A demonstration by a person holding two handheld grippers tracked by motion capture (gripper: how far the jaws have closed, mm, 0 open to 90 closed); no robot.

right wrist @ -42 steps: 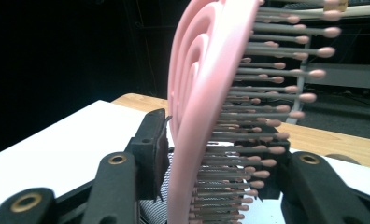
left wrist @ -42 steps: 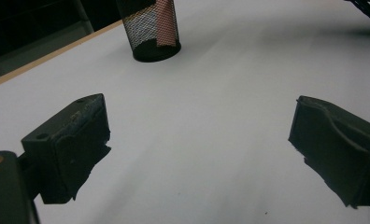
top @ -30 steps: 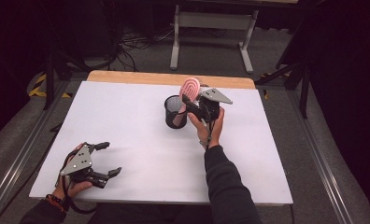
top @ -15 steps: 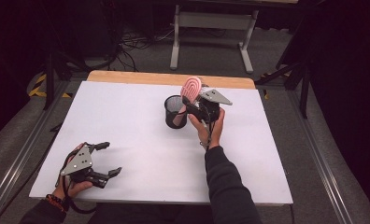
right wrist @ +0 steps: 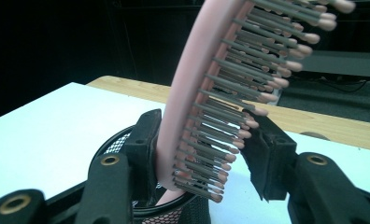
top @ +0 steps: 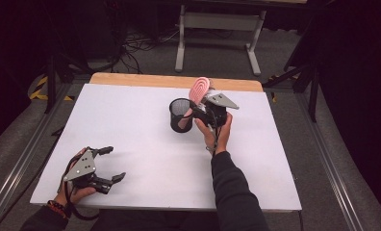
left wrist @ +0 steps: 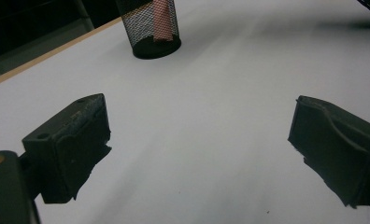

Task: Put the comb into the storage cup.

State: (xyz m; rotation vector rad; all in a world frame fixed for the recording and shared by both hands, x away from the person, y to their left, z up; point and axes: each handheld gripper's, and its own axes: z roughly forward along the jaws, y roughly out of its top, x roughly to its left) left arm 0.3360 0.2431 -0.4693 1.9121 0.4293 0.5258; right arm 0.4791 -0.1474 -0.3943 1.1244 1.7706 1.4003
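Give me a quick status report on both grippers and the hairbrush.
Left gripper open, resting on the table. Right gripper jaws just easing open around the pink hairbrush, handle down in the mesh cup. Nothing in the way.

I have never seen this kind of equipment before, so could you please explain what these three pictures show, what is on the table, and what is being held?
There is no robot here. A person sits at a white table and holds a hand-operated tool with two black jaws in each hand. One picture is taken from above the table. The other two come from small cameras mounted on the tools, looking along their jaws.

On the table stands a black mesh cup. A pink hairbrush stands in it, handle down, head leaning out above the rim.

The right gripper is at the cup with the brush between its jaws. The jaws have just been opening; the left jaw seems to touch the brush's back, and the right jaw is close to the bristles.

The left gripper rests near the table's front left corner, open and holding nothing.
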